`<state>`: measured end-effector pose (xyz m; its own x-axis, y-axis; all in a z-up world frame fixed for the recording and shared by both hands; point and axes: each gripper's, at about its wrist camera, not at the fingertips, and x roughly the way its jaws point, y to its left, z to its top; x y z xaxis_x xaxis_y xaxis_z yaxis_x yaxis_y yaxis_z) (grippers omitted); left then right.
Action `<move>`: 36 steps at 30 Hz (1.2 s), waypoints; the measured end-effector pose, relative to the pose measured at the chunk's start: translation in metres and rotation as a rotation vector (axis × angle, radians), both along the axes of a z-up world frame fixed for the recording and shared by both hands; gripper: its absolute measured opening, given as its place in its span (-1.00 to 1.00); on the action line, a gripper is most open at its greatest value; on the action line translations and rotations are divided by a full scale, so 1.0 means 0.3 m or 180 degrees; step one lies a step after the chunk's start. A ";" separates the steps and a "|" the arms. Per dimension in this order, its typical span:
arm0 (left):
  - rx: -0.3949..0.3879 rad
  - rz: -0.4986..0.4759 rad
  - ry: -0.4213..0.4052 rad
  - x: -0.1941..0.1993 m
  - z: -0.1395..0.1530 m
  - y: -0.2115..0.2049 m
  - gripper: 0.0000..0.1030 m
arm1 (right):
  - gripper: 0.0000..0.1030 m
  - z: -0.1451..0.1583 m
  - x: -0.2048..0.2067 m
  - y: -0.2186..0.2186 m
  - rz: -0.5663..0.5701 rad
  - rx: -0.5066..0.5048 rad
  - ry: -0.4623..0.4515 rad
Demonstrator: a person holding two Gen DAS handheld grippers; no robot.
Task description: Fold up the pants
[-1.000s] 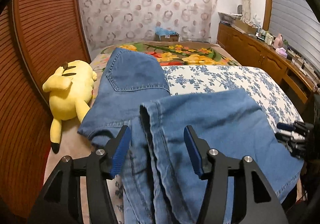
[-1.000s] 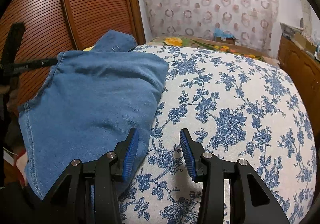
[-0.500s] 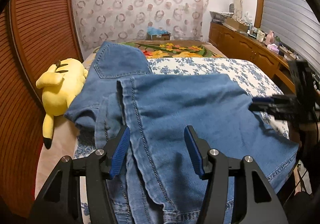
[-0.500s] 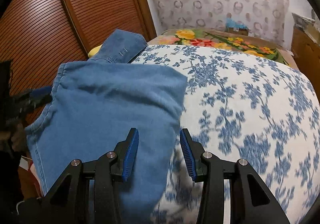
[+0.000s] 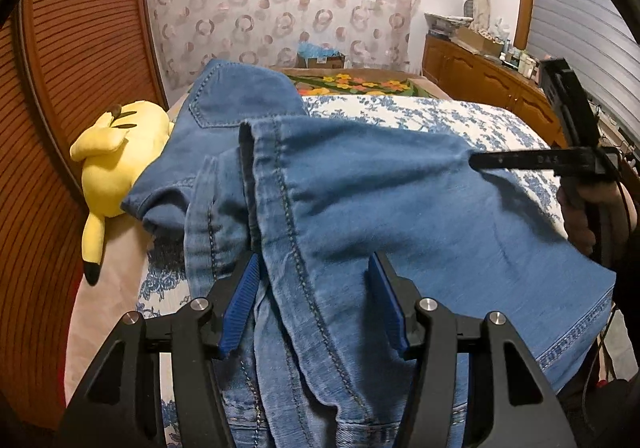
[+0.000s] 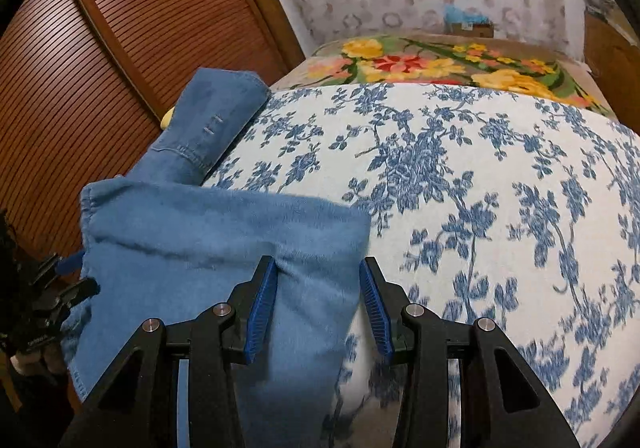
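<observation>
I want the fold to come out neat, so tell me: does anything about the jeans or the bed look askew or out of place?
Yes. The jeans lie bunched, not flat: the folded leg's hem sits crooked across the lower layer, and a rumpled flap pushes against the yellow plush toy at the bed's left edge. Nothing looks torn or spilled.

Bed (image 6: 500, 184) under my tools: blue-and-white floral cover. Denim pants (image 5: 400, 208) lie across its near left part, one section folded over. Yellow plush toy (image 5: 116, 156) on the bed's left edge, touching the denim. Bright flowered blanket (image 6: 432, 66) at the far end.
</observation>
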<state>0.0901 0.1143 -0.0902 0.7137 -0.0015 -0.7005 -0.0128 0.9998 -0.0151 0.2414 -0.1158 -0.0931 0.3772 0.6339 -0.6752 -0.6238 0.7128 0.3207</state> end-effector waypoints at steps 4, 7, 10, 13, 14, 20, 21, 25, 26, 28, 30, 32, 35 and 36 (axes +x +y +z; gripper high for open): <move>0.0003 -0.0008 0.0024 0.003 -0.015 0.008 0.12 | -0.13 -0.013 0.041 0.042 0.0055 0.0062 0.0135; 0.0001 -0.0008 0.0040 0.007 -0.021 0.011 0.12 | -0.13 -0.021 0.055 0.053 0.0068 0.0088 0.0186; -0.0006 -0.0006 0.0044 0.004 -0.024 0.011 0.12 | -0.13 -0.029 0.051 0.041 0.0079 0.0116 0.0224; -0.0010 -0.0007 0.0044 0.000 -0.030 0.016 0.12 | -0.13 -0.023 0.022 0.014 0.0103 0.0073 0.0228; -0.0013 -0.0006 0.0044 0.000 -0.030 0.016 0.12 | -0.13 -0.021 0.011 0.001 0.0112 0.0061 0.0232; -0.0017 0.0012 0.0054 0.000 -0.043 0.024 0.12 | -0.13 -0.019 -0.044 -0.032 0.0220 0.0007 0.0228; -0.0009 0.0014 0.0053 0.000 -0.044 0.024 0.12 | -0.13 -0.020 -0.049 -0.032 0.0238 0.0001 0.0211; 0.0001 0.0018 0.0052 0.001 -0.046 0.024 0.12 | -0.14 -0.018 -0.065 -0.027 0.0290 0.0001 0.0164; 0.0004 0.0015 0.0053 0.001 -0.046 0.024 0.12 | -0.14 -0.016 -0.068 -0.022 0.0308 -0.0016 0.0138; 0.0010 0.0010 0.0055 0.003 -0.046 0.023 0.12 | -0.35 -0.014 -0.087 -0.013 0.0397 -0.0097 0.0059; 0.0015 0.0005 0.0063 0.007 -0.045 0.023 0.12 | -0.64 -0.013 -0.101 -0.012 0.0452 -0.0123 -0.0004; 0.0018 0.0001 0.0061 0.008 -0.041 0.020 0.12 | -0.80 0.002 -0.117 -0.018 0.0474 -0.0109 -0.0101; -0.0007 -0.0057 0.0041 0.011 -0.021 0.001 0.12 | -0.84 0.053 -0.146 -0.052 0.0433 -0.0037 -0.0307; 0.0003 -0.0083 0.0027 0.012 -0.012 -0.009 0.12 | -0.84 0.077 -0.154 -0.068 0.0415 -0.0005 -0.0380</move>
<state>0.0938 0.1117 -0.0938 0.7075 -0.0195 -0.7064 0.0132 0.9998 -0.0143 0.1951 -0.1361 -0.0700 0.3695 0.6816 -0.6316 -0.7445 0.6239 0.2377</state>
